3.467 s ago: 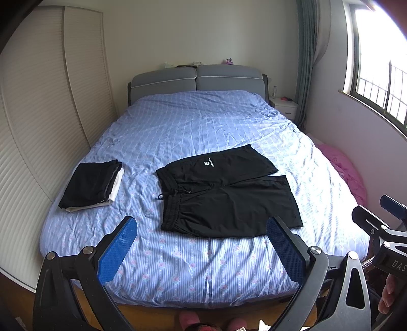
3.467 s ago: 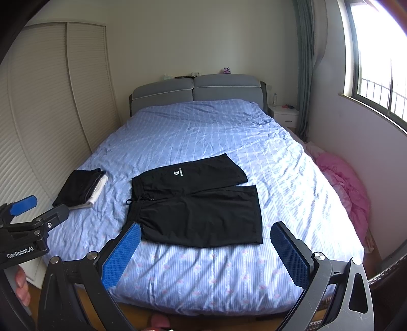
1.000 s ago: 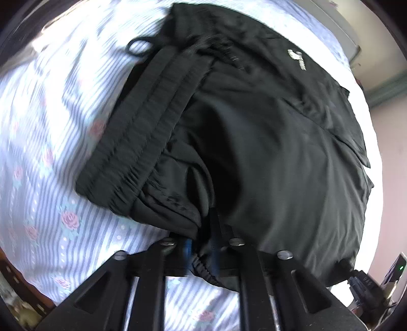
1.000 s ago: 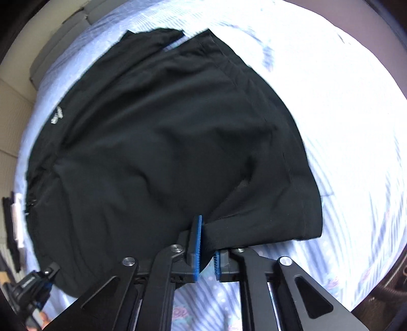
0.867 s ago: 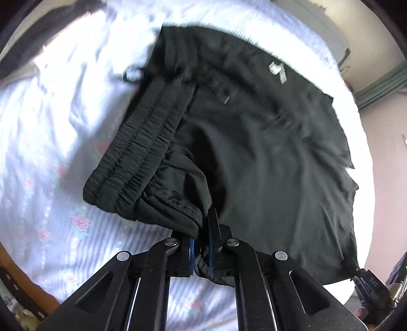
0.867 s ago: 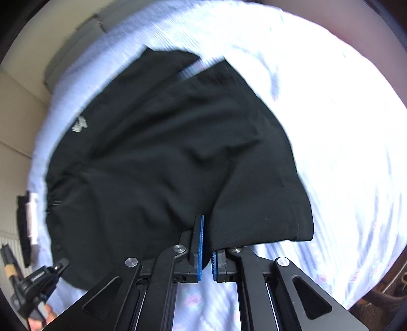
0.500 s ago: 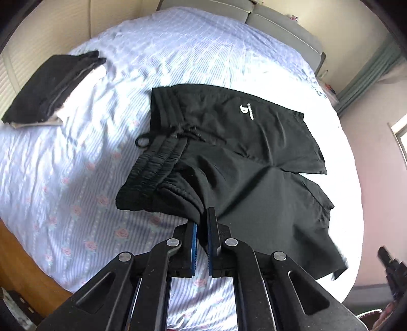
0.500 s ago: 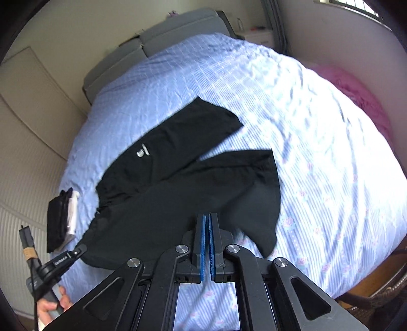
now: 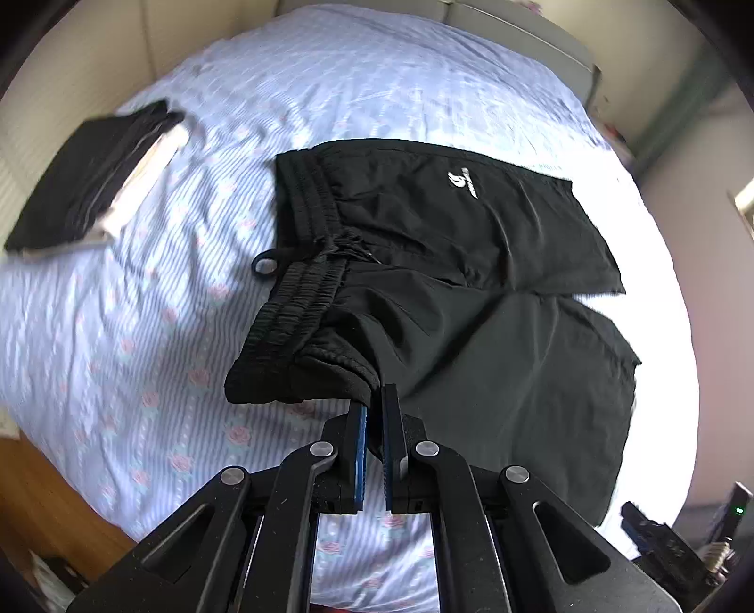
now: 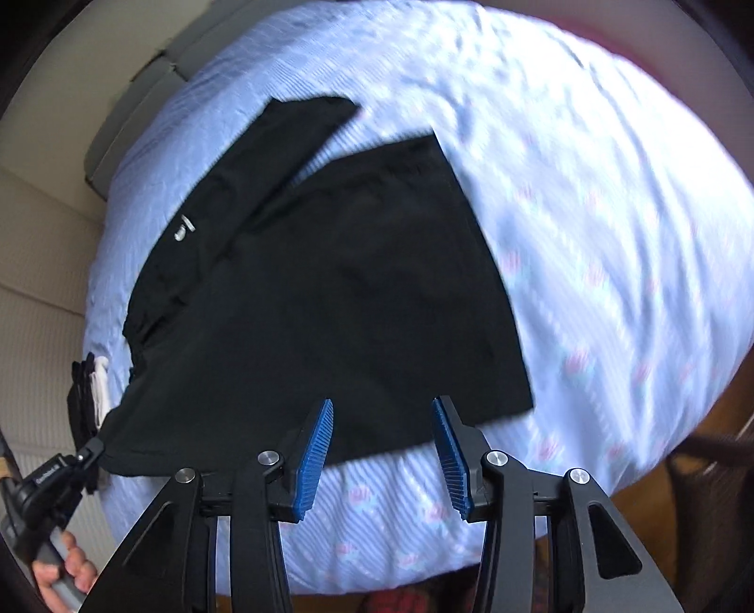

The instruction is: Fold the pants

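Here, black pants (image 9: 452, 283) on bed (image 9: 165, 330), one corner pinched.
Left wrist view: left hand-held gripper (image 9: 372, 405) pressed together on the waistband corner, fabric lifted just ahead of its pads; folded clothes stack (image 9: 89, 188) far ahead-left. Right wrist view: right hand-held gripper (image 10: 382, 415) spread, holding nothing, over the pants' (image 10: 330, 283) near edge; left hand-held gripper (image 10: 89, 452) low-left, at pants corner.

The shorts (image 9: 452, 292) lie spread on the bed (image 9: 141, 330) near its foot edge, a folded stack of clothes (image 9: 89, 179) well apart to their left, the headboard (image 9: 518, 23) behind.
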The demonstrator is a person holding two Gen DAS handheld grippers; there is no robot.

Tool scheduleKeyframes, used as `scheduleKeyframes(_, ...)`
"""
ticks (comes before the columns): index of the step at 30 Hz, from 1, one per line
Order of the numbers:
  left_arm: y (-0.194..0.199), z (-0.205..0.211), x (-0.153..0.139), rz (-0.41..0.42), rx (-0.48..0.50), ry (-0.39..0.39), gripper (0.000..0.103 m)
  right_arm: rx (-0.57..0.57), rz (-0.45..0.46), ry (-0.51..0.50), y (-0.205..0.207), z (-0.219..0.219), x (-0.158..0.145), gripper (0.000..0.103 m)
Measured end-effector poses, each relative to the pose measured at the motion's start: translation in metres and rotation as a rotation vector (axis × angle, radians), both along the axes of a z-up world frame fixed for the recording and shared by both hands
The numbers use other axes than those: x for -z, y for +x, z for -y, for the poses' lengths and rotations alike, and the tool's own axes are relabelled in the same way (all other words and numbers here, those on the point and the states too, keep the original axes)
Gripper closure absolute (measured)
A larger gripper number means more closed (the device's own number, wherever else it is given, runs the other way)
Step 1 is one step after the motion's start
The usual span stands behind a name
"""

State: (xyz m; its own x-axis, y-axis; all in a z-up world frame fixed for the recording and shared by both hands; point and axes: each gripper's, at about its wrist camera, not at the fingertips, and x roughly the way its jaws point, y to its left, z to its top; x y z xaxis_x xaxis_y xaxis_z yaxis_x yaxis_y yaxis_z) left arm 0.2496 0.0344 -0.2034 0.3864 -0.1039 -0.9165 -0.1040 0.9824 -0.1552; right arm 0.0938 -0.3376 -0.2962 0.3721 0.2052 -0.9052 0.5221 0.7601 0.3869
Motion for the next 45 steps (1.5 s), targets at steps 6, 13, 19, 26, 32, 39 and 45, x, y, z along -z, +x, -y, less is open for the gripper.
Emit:
scheduleKeyframes(6, -0.002, 0.019, 0.007, 0.011, 0.095, 0.068, 0.096, 0.181, -0.023, 0.173, -0.028, 0.006, 0.061, 0.047)
scheduleKeyframes(13, 0.001, 0.032, 0.021, -0.012, 0.152, 0.098, 0.096, 0.310, 0.010, 0.175, -0.025, 0.014, 0.097, 0.046)
scheduleKeyframes(19, 0.001, 0.031, 0.021, -0.021, 0.162, 0.103, 0.096, 0.319, -0.038, 0.123, -0.020, 0.021, 0.088, 0.098)
scheduleKeyframes(26, 0.000, 0.019, -0.005, -0.002, 0.132, 0.066, 0.096, 0.217, 0.210, 0.014, -0.005, 0.034, -0.061, 0.100)
scheduleKeyframes(32, 0.004, 0.010, -0.053, 0.088, 0.081, -0.011, 0.101, 0.109, 0.498, -0.045, 0.031, 0.020, -0.194, 0.100)
scheduleKeyframes(39, 0.029, -0.007, -0.053, 0.120, 0.009, -0.028, 0.101, 0.056, 0.572, 0.007, 0.124, 0.008, -0.209, 0.100)
scheduleKeyframes(45, 0.035, 0.011, -0.034, 0.065, 0.181, -0.039, 0.084, -0.001, 0.598, 0.024, 0.195, 0.000, -0.212, 0.100)
